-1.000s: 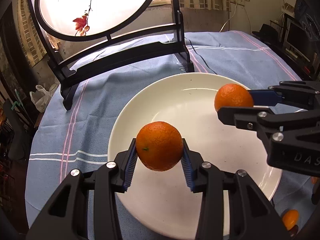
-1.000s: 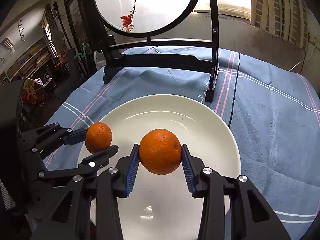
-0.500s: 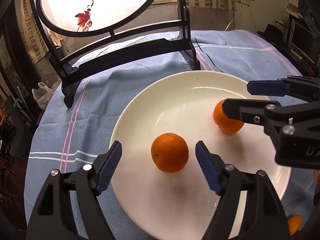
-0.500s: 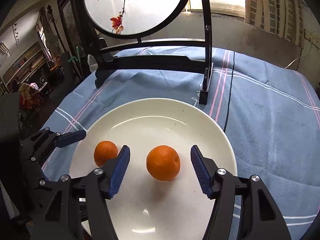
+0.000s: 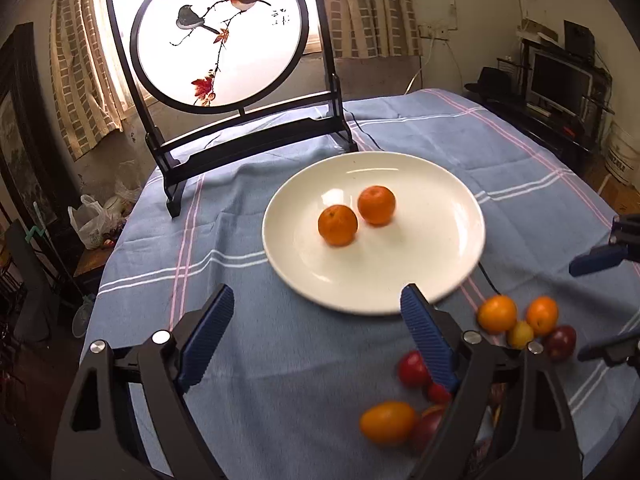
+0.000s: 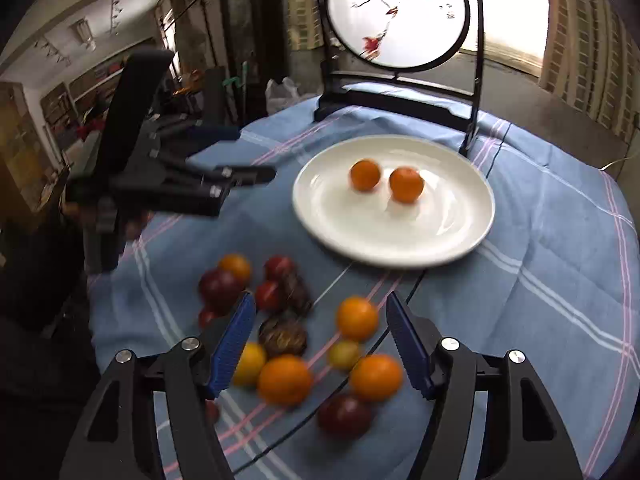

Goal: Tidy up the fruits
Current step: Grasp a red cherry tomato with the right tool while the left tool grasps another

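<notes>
While one blue striped tablecloth point(image 5: 280, 340) covers the table, one white plate point(image 5: 460, 208) holds two oranges point(image 5: 338, 225), touching or nearly so. Half a second ago both grippers straddled them; now the left gripper point(image 5: 316, 330) and right gripper point(image 6: 318, 338), jaws spread and empty, have drawn back over the loose fruit pile point(image 6: 296, 344), too blurred to count. Small characters on the round bird screen point(image 5: 220, 32) are unreadable.

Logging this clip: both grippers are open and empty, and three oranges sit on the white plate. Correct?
Not quite: the white plate holds two oranges, not three, as the left wrist view shows. Both the left gripper and right gripper are open and empty.
</notes>
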Demonstrator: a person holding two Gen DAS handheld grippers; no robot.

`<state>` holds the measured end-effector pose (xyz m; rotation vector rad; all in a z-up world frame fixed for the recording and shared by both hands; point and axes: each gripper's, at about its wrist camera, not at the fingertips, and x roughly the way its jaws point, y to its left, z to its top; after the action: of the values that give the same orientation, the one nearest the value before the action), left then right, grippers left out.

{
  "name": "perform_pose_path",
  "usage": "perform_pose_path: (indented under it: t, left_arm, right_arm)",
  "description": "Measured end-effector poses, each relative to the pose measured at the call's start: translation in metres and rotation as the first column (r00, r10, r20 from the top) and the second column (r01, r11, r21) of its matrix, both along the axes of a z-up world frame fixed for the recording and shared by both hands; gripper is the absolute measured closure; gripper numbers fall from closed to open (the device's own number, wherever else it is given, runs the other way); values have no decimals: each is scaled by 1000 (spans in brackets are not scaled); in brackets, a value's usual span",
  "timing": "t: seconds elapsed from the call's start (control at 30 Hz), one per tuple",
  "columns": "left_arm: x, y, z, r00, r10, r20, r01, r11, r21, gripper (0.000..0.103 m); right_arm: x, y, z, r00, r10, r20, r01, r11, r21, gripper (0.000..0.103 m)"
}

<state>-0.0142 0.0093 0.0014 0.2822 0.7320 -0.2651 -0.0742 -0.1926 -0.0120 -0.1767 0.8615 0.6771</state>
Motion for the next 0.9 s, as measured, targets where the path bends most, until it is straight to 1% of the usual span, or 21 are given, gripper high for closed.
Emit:
perform_pose_path:
  t: [0.07,0.17,0.27,0.33,0.37,0.4,0.43,0.47,0.53,0.57,0.63,0.73,0.8,0.87,0.9]
  left_arm:
    - [-23,9,-4,999,-27,-17,27,1000,-3,20]
    - [-54,19,-17,997,-53,-63,53,999,-2,20]
    - [-78,24,-34,991,-75,-112,77,997,15,20]
    - [-90,23,-46,987,-83,-140,88,996,27,20]
    - [-92,23,-51,984,-87,-157,90,996,18,20]
    - [-94,21,-56,980,-89,-176,91,996,7,20]
    - [-95,19,-59,978,-91,-188,92,996,-4,20]
    - [-95,17,-61,976,-94,-194,92,996,-20,20]
    - [-91,10,-65,970,-105,-219,93,994,-64,20]
    - [-89,5,-67,965,-114,-236,97,992,-84,20]
    - [-85,-4,-71,960,-126,-251,102,989,-108,20]
    - [-79,-16,-77,954,-133,-269,101,986,-130,21]
    - [-74,-17,-79,950,-127,-284,85,984,-157,24]
    - [-70,-16,-80,943,-129,-306,73,979,-188,30]
    - [-69,-15,-80,940,-134,-315,72,977,-199,32]
  right_arm:
    - [-33,8,-14,998,59,-27,-60,998,-24,35]
    - [-64,20,-34,987,135,-86,-139,989,-48,37]
    - [-81,33,-49,982,162,-101,-171,982,-85,39]
    - [-82,37,-54,979,171,-113,-182,979,-88,39]
    - [-81,38,-56,978,171,-122,-181,980,-80,39]
    - [-81,41,-58,976,175,-133,-186,980,-74,43]
    - [-80,44,-59,974,181,-134,-192,978,-78,50]
    - [-81,48,-60,973,190,-131,-202,976,-86,52]
    - [-82,52,-63,971,200,-135,-214,972,-99,66]
    - [-83,54,-64,970,203,-136,-218,970,-109,70]
    - [-84,55,-65,970,202,-131,-218,969,-114,73]
    - [-86,52,-65,972,199,-126,-214,970,-117,74]
    - [-88,51,-66,972,200,-123,-214,970,-118,74]
    - [-89,48,-65,972,199,-122,-213,970,-116,74]
    - [-87,48,-65,972,198,-125,-212,971,-112,74]
